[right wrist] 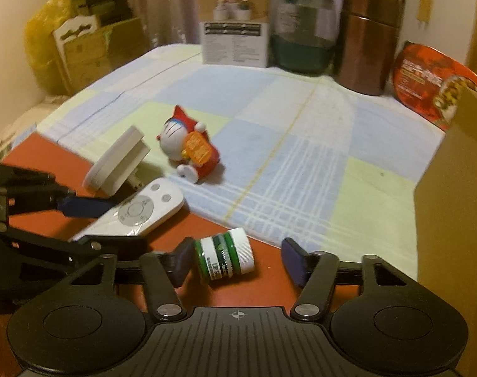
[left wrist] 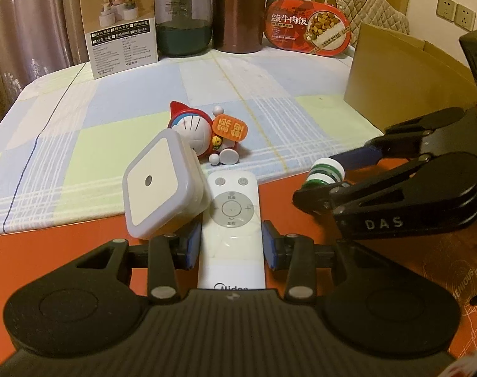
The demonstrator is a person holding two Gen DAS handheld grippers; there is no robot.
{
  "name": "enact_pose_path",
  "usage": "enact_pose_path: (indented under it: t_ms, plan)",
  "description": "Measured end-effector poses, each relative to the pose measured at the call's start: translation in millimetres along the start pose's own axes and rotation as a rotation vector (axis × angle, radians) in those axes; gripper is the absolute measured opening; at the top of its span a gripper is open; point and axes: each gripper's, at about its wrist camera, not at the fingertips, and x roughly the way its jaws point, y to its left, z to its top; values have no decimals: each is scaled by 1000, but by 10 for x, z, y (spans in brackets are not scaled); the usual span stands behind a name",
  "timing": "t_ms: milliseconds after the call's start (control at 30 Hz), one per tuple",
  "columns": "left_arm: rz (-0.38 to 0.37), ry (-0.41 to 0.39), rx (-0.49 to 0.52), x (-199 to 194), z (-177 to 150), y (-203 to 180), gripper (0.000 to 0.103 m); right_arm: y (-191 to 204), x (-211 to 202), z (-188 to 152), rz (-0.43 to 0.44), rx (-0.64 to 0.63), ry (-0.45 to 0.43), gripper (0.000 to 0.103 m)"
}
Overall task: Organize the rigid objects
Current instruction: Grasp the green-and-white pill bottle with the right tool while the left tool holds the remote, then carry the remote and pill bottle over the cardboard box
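Observation:
My left gripper (left wrist: 230,248) is shut on a white remote (left wrist: 230,213), with its blue pads (left wrist: 191,248) pressing the remote's two long sides over an orange surface. A white square night light (left wrist: 156,185) leans tilted against the remote's left side. A red and white cat toy (left wrist: 207,132) lies on the checked cloth beyond. In the right wrist view a small green and white bottle (right wrist: 222,256) lies on its side between the jaws of my right gripper (right wrist: 238,253). The left pad is at the bottle's base, while the right pad (right wrist: 293,260) stands apart from the cap.
At the table's back stand a printed carton (left wrist: 122,28), a dark green jar (left wrist: 183,19), a copper flask (left wrist: 238,9) and a red meal box (left wrist: 307,28). An open cardboard box (left wrist: 392,75) is on the right. Checked cloth (right wrist: 301,144) covers the table.

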Motion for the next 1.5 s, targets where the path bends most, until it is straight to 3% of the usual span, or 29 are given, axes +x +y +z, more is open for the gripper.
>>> enact_pose_path:
  t_ms: [67,100,367,567,967,1200,1500]
  plan:
    - [2,-1,4,0,1,-5,35,5,-14,10,4,2,5,31]
    - [3,-3,8,-1,-1,-10,35,1,-24,22,2,9,10,29]
    - [-11,3,26,-29,-23,-97,35,-123,-175,71,-20,160,17,29]
    - [-35,1,30,-141,-57,-191,35,-100,-403,84,-24,180,-18,29]
    - [3,-26,35,-586,-67,-368,35,38,-937,-42,-52,223,-92,29]
    - [22,-21,-21,-976,-140,-510,35,247,-1438,-127,-61,230,-139,29]
    - [3,-77,-50,-1539,-50,-773,35,268,-2237,-226,-87,259,-217,29]
